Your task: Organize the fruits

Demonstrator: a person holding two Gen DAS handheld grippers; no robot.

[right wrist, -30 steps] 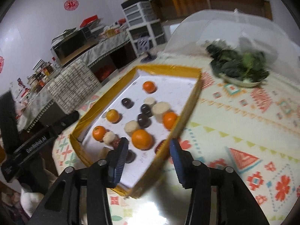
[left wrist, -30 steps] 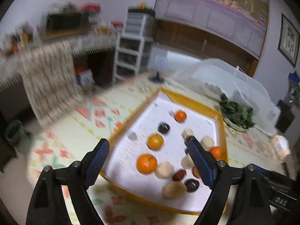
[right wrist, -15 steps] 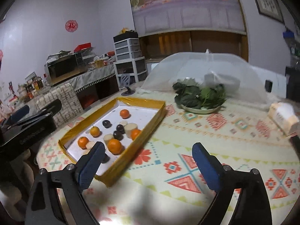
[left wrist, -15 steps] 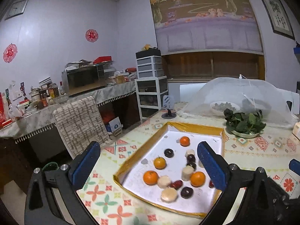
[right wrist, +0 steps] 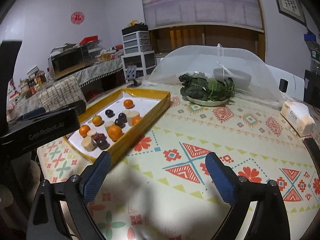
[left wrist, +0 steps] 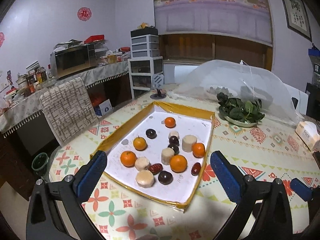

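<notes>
A shallow yellow-rimmed tray (left wrist: 208,140) with a white floor lies on the patterned tablecloth. In it lie several oranges (left wrist: 178,163), dark round fruits (left wrist: 165,177), pale cylinder pieces (left wrist: 189,143) and red dates (left wrist: 155,168). My left gripper (left wrist: 158,167) hangs wide open just short of the tray's near end, with nothing between its blue pads. The right gripper (right wrist: 158,171) is also wide open and empty, over bare tablecloth to the right of the tray (right wrist: 158,108). The left tool's black body (right wrist: 40,128) shows at the left of the right wrist view.
A plate of green leaves (left wrist: 241,112) sits beyond the tray, before a white mesh food cover (left wrist: 240,76). A tissue pack (left wrist: 308,135) lies at the right. Left of the table stand a draped chair back (left wrist: 68,108), cluttered sideboard and plastic drawers (left wrist: 146,64).
Both grippers have pulled back from the tray, which now looks smaller and farther off. The right gripper's jaws spread from partly closed to wide; the left ones widened a little.
</notes>
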